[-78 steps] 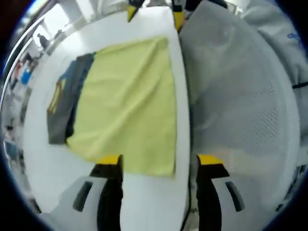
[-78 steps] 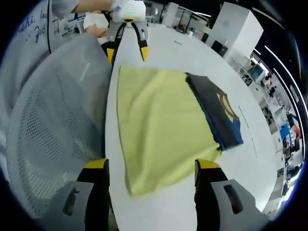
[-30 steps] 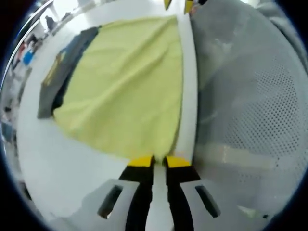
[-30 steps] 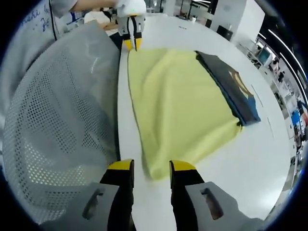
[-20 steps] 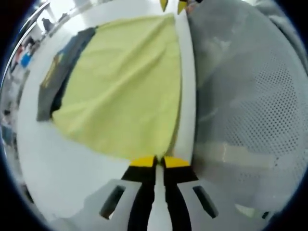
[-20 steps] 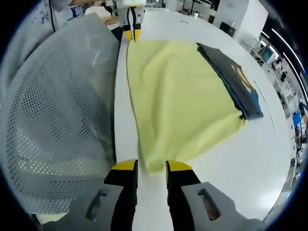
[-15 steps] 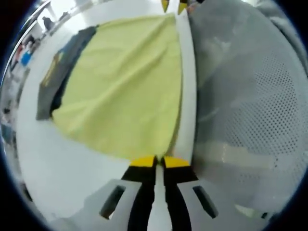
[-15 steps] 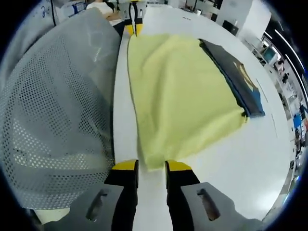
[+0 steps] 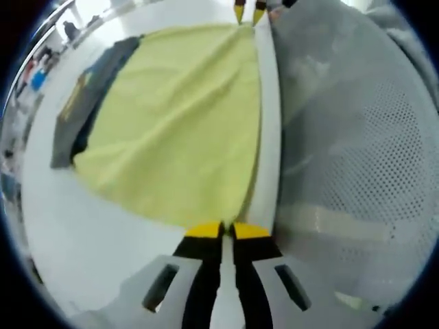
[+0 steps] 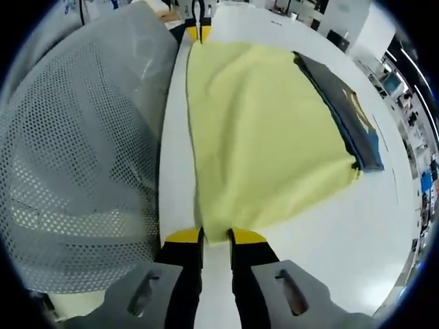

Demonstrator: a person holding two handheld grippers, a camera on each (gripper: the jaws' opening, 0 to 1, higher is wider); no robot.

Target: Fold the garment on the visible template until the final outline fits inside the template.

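1. On the white table [image 9: 103, 233], one yellow garment [image 9: 178, 116] lies flat, lightly wrinkled, its far edge overlapping one dark folded cloth [image 9: 86, 110].
2. Two grippers: left gripper [image 9: 221, 229] and right gripper [image 10: 214, 237] each pinch a near corner.
3. One grey mesh chair [image 10: 75, 144] sits beside the table.

Matt yellow cloth garment [image 9: 178, 123]

No legible text or labels.
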